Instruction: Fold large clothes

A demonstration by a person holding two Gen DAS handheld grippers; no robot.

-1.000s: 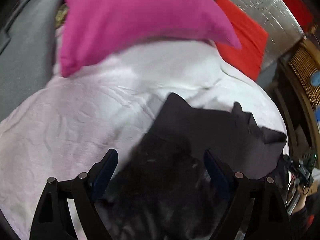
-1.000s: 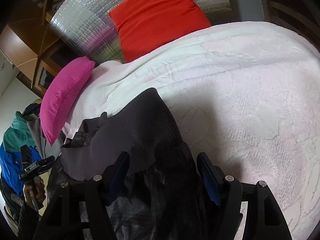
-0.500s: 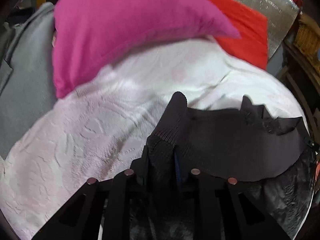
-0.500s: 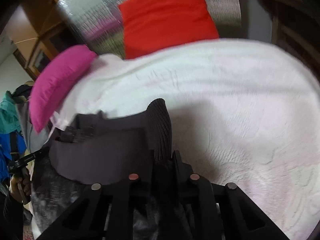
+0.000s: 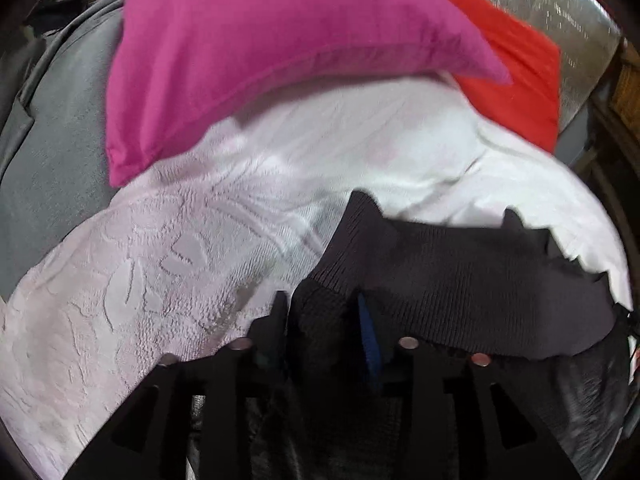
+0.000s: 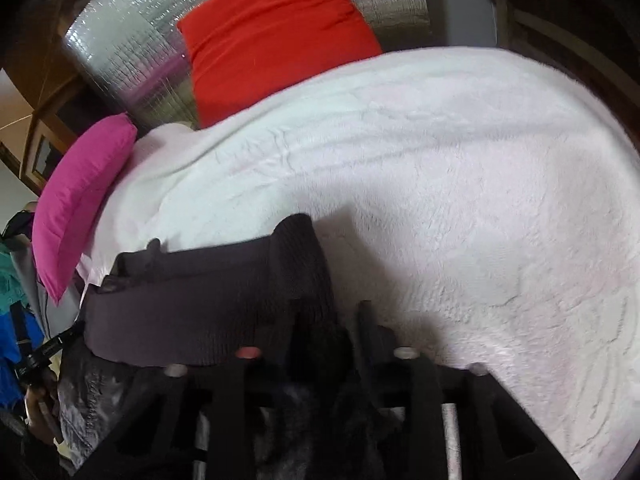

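A dark grey-black jacket with a ribbed knit hem point(image 5: 460, 280) lies on a white textured blanket point(image 5: 180, 264). My left gripper point(image 5: 324, 320) is shut on one corner of the ribbed hem, which bunches between its fingers. My right gripper point(image 6: 326, 328) is shut on the other hem corner point(image 6: 308, 264). The hem band point(image 6: 192, 300) stretches taut between the two grippers. The rest of the jacket hangs below, mostly hidden by the grippers.
A magenta pillow point(image 5: 260, 48) and a red pillow point(image 5: 516, 64) lie at the head of the bed against a silver foil panel point(image 6: 132, 52). The white blanket point(image 6: 460, 200) spreads wide to the right. Grey fabric point(image 5: 52, 140) lies at the left.
Both grippers went from open around the jacket hem to shut on it. The hem has since been lifted and pulled taut between them.
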